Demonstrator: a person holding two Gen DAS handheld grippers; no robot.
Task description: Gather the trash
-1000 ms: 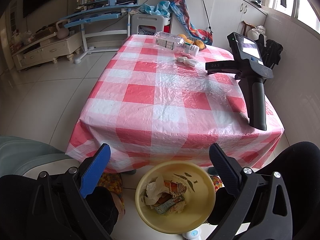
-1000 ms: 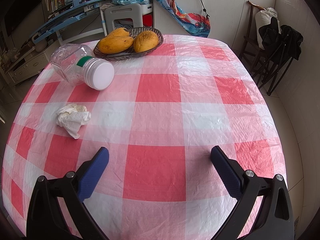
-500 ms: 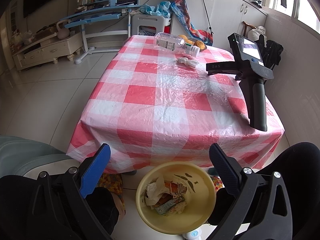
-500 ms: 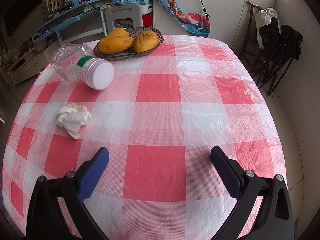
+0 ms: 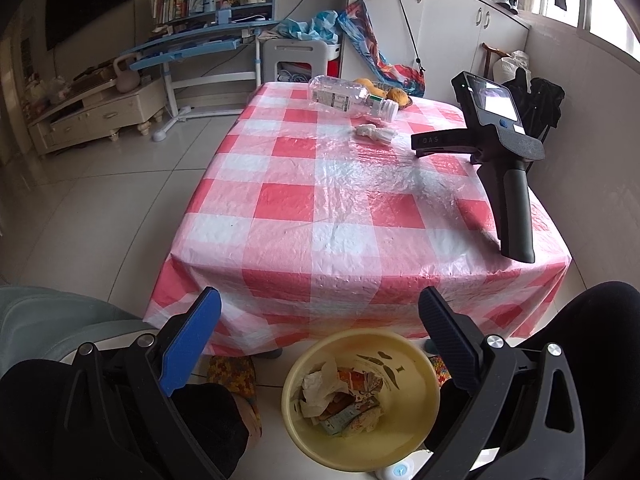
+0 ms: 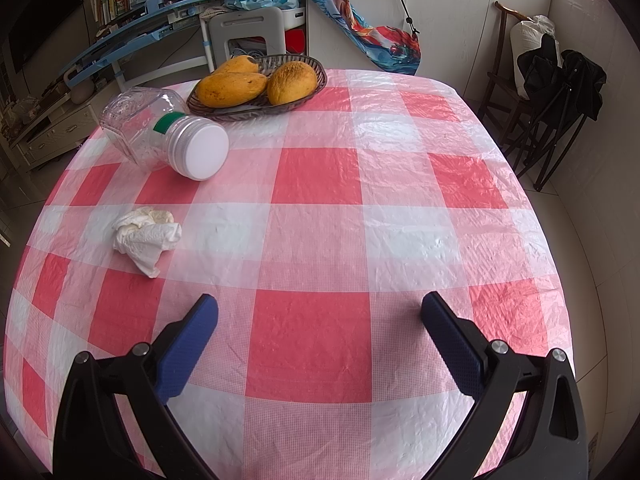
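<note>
A crumpled white tissue [image 6: 146, 238] lies on the red-and-white checked tablecloth [image 6: 320, 240], left of centre; the left wrist view shows the tissue [image 5: 374, 133] far off. Behind it an empty clear plastic bottle [image 6: 164, 134] with a white cap lies on its side, and from the left wrist the bottle [image 5: 352, 98] is near the far edge. My right gripper [image 6: 318, 308] hovers open above the cloth, right of the tissue, holding nothing. My left gripper [image 5: 320, 306] is open over a yellow bin [image 5: 408, 364] on the floor with paper and wrappers inside.
A dark woven basket [image 6: 304, 68] with mangoes stands at the table's far edge. The right gripper's body [image 5: 508, 168] stands over the table's right side. Dark-clothed knees flank the bin. A folding chair [image 6: 556, 92] with dark cloth stands right of the table.
</note>
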